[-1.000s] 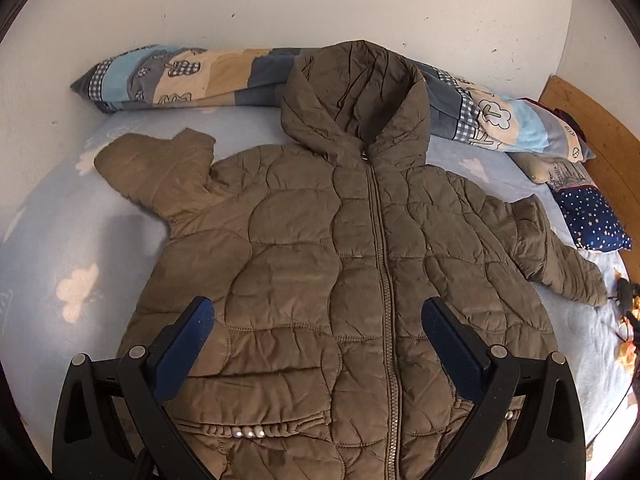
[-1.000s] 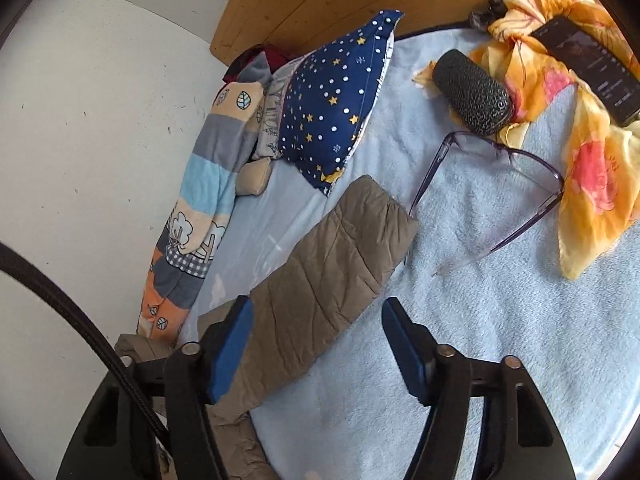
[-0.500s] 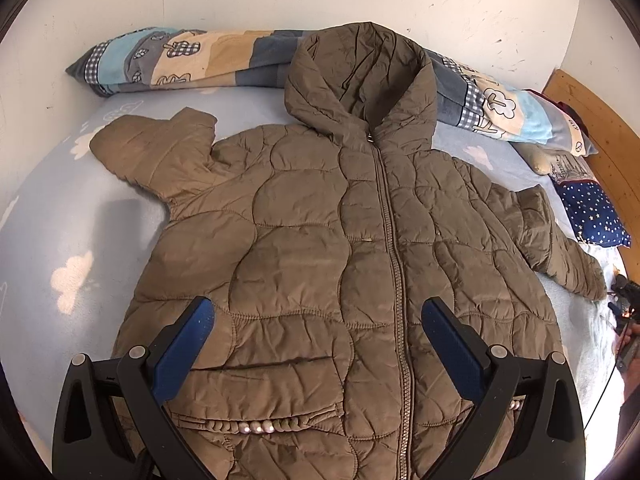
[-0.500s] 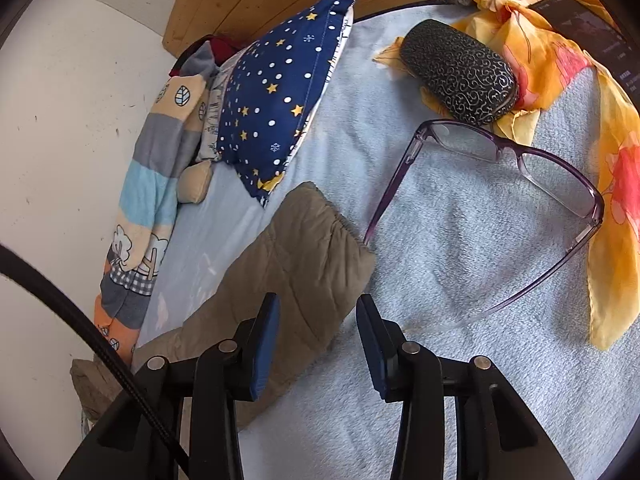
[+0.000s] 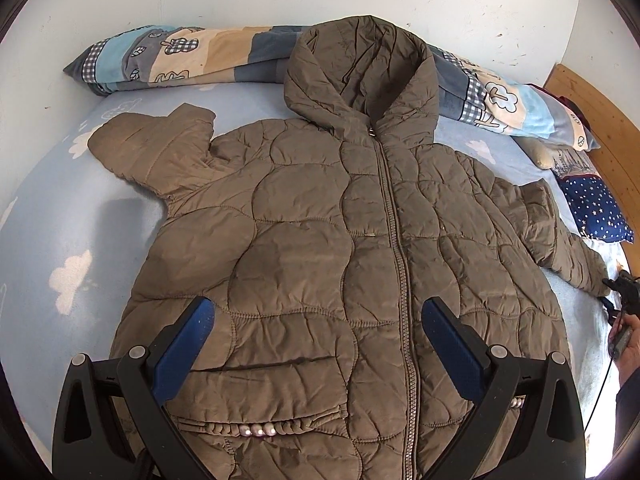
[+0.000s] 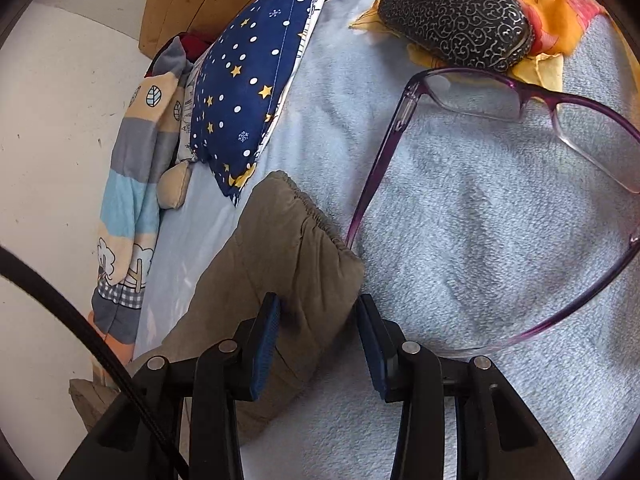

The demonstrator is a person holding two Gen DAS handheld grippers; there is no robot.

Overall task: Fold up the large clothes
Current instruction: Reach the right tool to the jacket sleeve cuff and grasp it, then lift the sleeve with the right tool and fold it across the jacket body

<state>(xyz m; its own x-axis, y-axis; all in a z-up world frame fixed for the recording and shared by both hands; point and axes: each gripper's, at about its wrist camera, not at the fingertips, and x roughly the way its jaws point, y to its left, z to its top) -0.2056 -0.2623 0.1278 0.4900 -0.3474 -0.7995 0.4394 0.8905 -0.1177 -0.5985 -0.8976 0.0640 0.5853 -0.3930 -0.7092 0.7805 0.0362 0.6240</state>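
- Left gripper (image 5: 318, 346) hovering over jacket (image 5: 344, 248) hem, jaws wide apart, nothing between.
- Jacket spread flat, zipped, on blue bed (image 5: 60, 216); hood against striped bolster (image 5: 180, 56) by wall.
- Right gripper (image 6: 318, 334) astride sleeve cuff (image 6: 296, 240), jaws part-way in, pads (image 6: 266, 332) at cloth edges; grip unclear.
- Glasses (image 6: 520, 184) just beside cuff, temple tip touching; case (image 6: 456, 16) and scarf (image 6: 560, 8) behind.
- Starred pillow (image 6: 248, 92) near cuff; open blanket right of gripper.
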